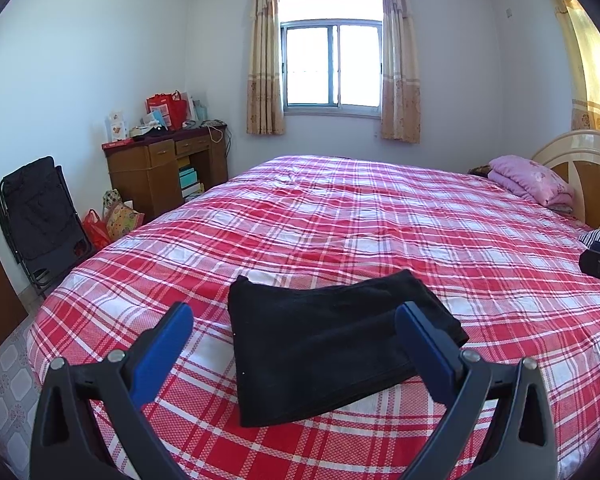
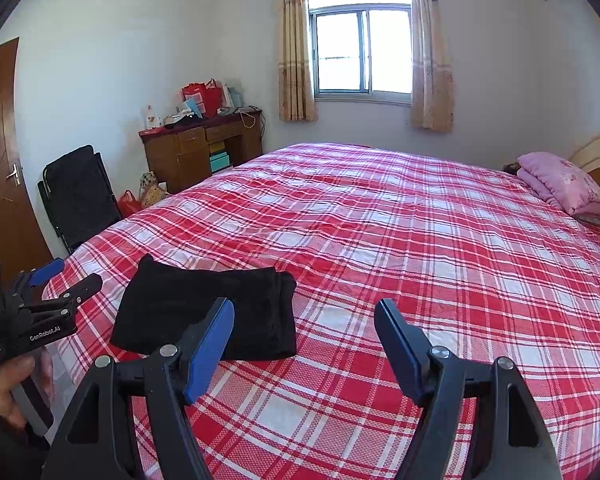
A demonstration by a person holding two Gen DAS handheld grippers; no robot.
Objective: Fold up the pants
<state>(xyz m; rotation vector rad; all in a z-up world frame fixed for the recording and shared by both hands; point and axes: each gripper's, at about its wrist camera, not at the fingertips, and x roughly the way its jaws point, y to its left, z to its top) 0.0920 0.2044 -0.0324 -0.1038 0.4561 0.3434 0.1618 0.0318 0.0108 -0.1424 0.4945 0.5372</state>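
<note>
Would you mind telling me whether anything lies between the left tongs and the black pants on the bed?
Nothing visible does. The left tongs are open directly over the folded black pants, with only the plaid bedspread around them.

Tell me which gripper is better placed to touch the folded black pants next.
Left, probably. The left gripper is open with the black pants straight ahead between its fingers. The right gripper is open over bare red plaid bedspread, pants off to its left.

pants (image 1: pixel 320 344): matt black cloth, soft nap. bed (image 1: pixel 380 220) cover: woven checked cloth, slightly creased. left tool (image 1: pixel 294 320): matt black plastic, blue pads, bright metal pins. desk (image 1: pixel 140 168): brown wood.
</note>
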